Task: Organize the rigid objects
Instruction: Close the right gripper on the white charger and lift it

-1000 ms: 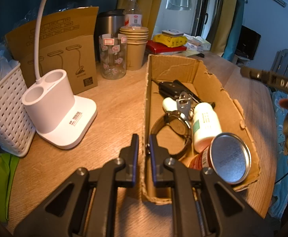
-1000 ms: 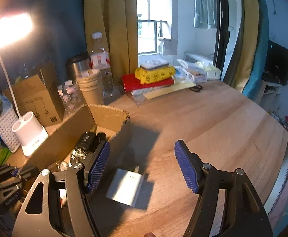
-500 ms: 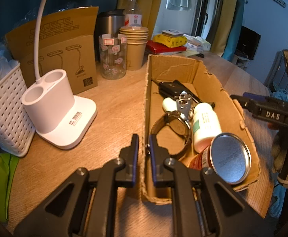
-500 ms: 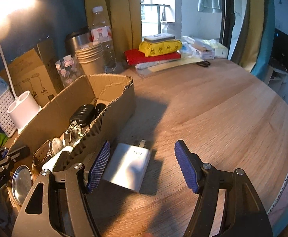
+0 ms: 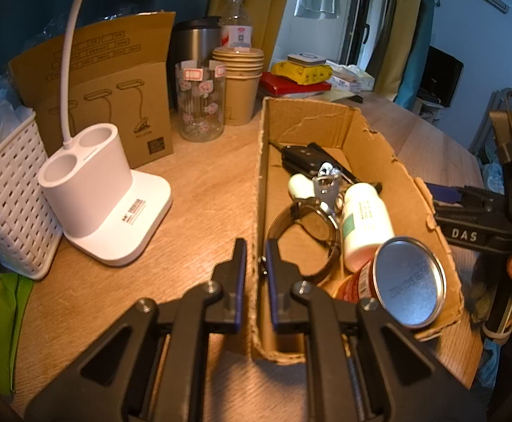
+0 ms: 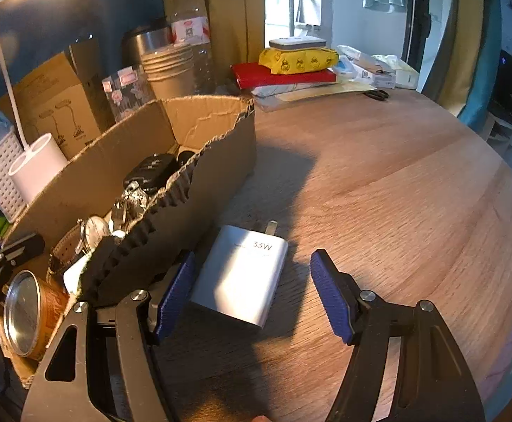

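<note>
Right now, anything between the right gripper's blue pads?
Yes: the white 33W wall charger lies flat on the wooden table between the open right gripper's pads, beside the torn cardboard box. Right wrist view shows it.

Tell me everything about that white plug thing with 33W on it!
The charger is a white, boxy block with rounded edges, smooth and plastic-looking, printed "33W" near one end. A metal prong sticks out of its far end. It lies flat on the wooden table, just outside the cardboard box, in shadow. The right gripper is open around it, one blue finger close beside it; contact is unclear.
</note>
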The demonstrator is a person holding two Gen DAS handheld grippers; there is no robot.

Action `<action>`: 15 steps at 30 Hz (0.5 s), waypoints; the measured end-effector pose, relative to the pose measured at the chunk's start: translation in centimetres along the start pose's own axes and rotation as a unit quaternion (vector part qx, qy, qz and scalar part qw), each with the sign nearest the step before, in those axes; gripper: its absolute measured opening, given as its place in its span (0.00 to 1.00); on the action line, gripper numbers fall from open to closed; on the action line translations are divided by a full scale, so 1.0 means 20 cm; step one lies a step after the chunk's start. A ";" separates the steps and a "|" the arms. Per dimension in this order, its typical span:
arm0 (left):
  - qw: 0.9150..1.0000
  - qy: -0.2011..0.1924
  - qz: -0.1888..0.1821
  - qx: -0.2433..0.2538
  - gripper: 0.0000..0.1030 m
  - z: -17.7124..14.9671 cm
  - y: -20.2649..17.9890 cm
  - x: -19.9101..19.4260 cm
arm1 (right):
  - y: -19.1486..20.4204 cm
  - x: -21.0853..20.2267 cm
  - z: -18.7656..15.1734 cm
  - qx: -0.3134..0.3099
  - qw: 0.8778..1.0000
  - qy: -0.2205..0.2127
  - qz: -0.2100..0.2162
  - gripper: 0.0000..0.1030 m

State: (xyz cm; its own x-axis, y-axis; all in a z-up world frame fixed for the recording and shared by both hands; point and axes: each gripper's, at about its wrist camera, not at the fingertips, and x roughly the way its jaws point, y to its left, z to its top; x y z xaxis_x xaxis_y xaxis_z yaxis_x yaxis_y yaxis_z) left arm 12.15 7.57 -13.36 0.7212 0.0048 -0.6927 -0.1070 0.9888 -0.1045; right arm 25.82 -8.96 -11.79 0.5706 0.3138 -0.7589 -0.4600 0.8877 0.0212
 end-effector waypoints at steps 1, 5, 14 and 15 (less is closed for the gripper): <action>1.000 0.000 0.000 0.000 0.10 0.00 0.00 0.00 | 0.00 0.00 0.00 0.001 1.000 0.000 0.002 0.69; 1.000 0.000 0.000 0.000 0.10 0.00 0.00 0.00 | -0.01 0.01 -0.01 0.003 1.000 0.001 0.007 0.69; 1.000 0.000 0.000 0.000 0.10 0.00 0.00 0.00 | 0.01 0.04 -0.04 0.000 1.000 0.019 0.008 0.53; 1.000 0.000 0.000 0.000 0.10 0.00 0.00 0.00 | 0.01 0.04 -0.04 -0.003 1.000 0.018 0.004 0.52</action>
State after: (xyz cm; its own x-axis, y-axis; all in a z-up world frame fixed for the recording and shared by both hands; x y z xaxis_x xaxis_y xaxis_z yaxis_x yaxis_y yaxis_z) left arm 12.14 7.58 -13.37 0.7216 0.0047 -0.6923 -0.1071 0.9887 -0.1049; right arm 25.67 -8.73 -12.92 0.5428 0.3080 -0.7814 -0.4684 0.8832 0.0229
